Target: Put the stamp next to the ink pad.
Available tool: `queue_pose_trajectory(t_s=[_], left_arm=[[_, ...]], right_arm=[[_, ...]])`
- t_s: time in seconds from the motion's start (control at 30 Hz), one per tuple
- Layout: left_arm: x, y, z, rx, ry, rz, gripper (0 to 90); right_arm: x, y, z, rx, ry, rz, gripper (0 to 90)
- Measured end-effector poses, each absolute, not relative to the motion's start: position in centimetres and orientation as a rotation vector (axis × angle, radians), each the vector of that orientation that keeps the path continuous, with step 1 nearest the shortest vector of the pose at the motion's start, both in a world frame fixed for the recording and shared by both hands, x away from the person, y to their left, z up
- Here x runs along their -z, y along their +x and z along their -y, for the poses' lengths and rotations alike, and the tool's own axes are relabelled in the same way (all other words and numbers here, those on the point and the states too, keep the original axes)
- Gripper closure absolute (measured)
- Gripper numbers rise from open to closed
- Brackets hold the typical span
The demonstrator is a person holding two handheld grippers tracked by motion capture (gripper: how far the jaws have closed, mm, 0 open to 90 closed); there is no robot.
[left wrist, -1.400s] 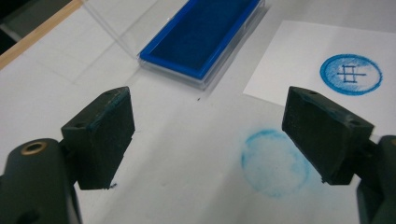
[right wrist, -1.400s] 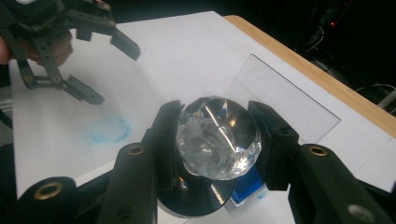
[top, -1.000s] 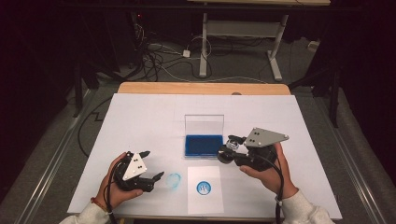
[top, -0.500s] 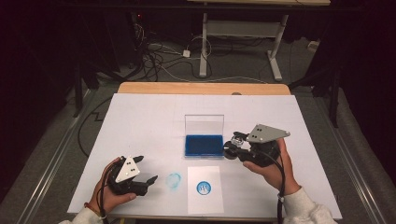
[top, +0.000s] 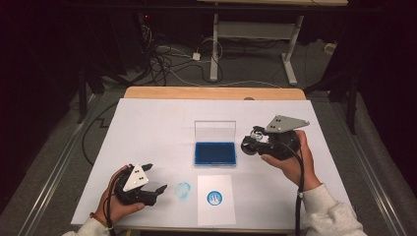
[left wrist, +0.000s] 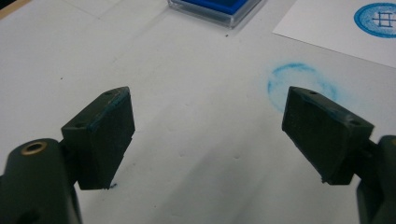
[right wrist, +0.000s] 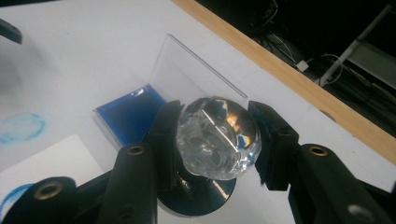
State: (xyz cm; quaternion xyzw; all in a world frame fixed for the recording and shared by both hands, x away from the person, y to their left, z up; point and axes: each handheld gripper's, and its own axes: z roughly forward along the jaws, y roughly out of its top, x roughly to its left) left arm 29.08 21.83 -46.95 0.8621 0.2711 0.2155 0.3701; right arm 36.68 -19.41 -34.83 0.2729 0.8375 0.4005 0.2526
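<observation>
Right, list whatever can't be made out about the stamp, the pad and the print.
- Stamp: right gripper view, its printing face points away, behind the clear knob and the fingers.
- Ink pad: left gripper view, cut off by the top edge.
- Blue print: high view, its pattern is too small.

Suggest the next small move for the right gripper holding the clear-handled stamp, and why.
Probably set the stamp down on bare table right of the open ink pad. The paper already bears a blue print, and the right gripper holds the stamp beside the pad, not over it.
</observation>
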Motion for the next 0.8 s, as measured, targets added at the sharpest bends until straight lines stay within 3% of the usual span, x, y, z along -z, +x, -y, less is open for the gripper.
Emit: queue_pose_trajectory(t_s=[0.8], left_arm=[[46.9,29.0,-21.7,-0.545,2.211,-0.691,16.6]], right_arm=[[39.4,40.7,18.4,-0.938,0.866,-2.349,57.2]])
